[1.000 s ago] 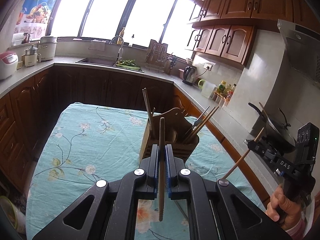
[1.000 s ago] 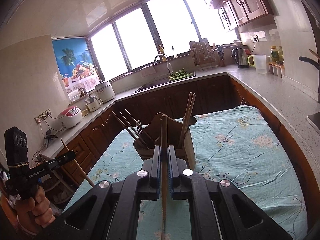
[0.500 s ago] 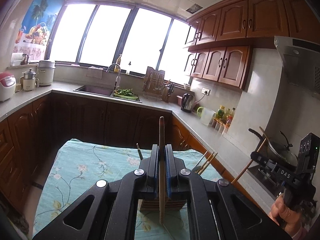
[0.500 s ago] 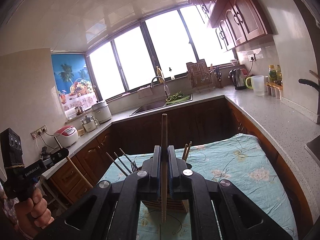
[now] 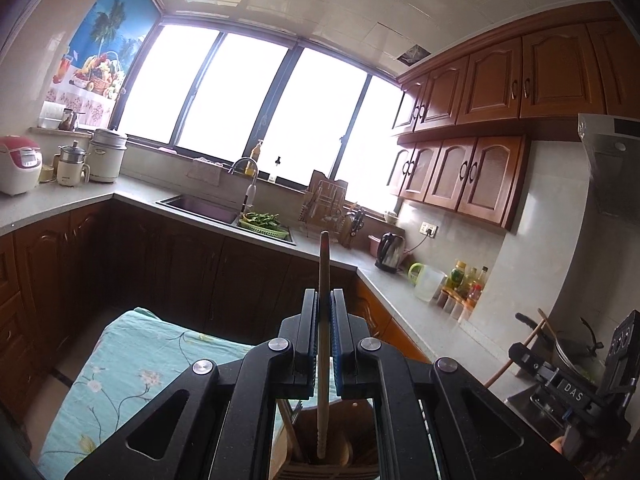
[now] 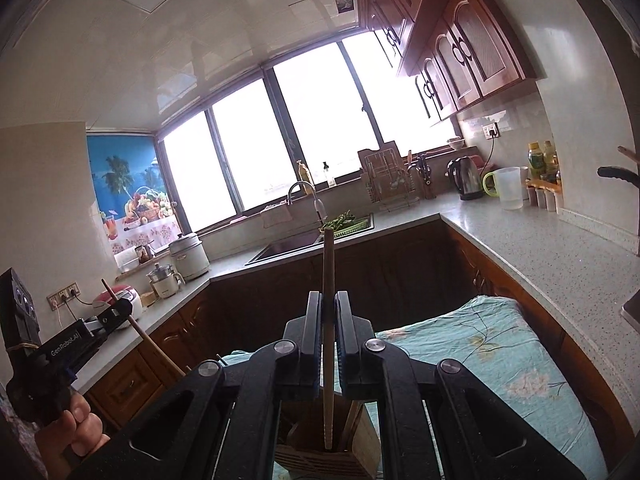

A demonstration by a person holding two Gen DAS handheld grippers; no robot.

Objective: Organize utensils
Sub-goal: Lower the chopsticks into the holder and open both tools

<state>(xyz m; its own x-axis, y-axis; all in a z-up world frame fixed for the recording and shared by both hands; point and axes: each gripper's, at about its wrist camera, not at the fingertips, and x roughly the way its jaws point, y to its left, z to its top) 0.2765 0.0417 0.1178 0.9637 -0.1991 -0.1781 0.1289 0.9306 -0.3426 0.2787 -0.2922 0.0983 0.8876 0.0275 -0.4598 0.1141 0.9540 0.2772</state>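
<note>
Nearest in the left wrist view, the left gripper [image 5: 324,300] has its two fingers clamped on a pale wooden chopstick [image 5: 323,344] that stands upright between the blue pads. The chopstick's ridged lower tip hangs just above the open top of a wooden utensil holder [image 5: 344,448], seen through the gap in the gripper frame; whether the tip touches the holder cannot be told. A darker stick already leans inside the holder at the left.

In the right wrist view, the right gripper [image 6: 328,304] is likewise pinched shut on a darker wooden chopstick [image 6: 329,344], held upright, its lower end reaching down to the mouth of the same utensil holder [image 6: 360,456], where other sticks lean.

Each gripper shows in the other's camera: the right one at the far right of the left view, the left one at the lower left of the right view, gripped by a hand [image 6: 76,428], with its chopstick slanting through the closed tips.

The holder stands on a table covered by a turquoise flowered tablecloth [image 5: 128,368]. Beyond the table run dark wooden base cabinets under a grey speckled countertop [image 6: 532,240]. Farther back lie a sink [image 5: 200,205] with a curved tap, a green basket of vegetables [image 5: 262,225], a dish rack, a black electric kettle [image 5: 389,251] and a clear jug with a green handle [image 5: 429,283]. Bright windows [image 5: 240,100] fill the far wall.
</note>
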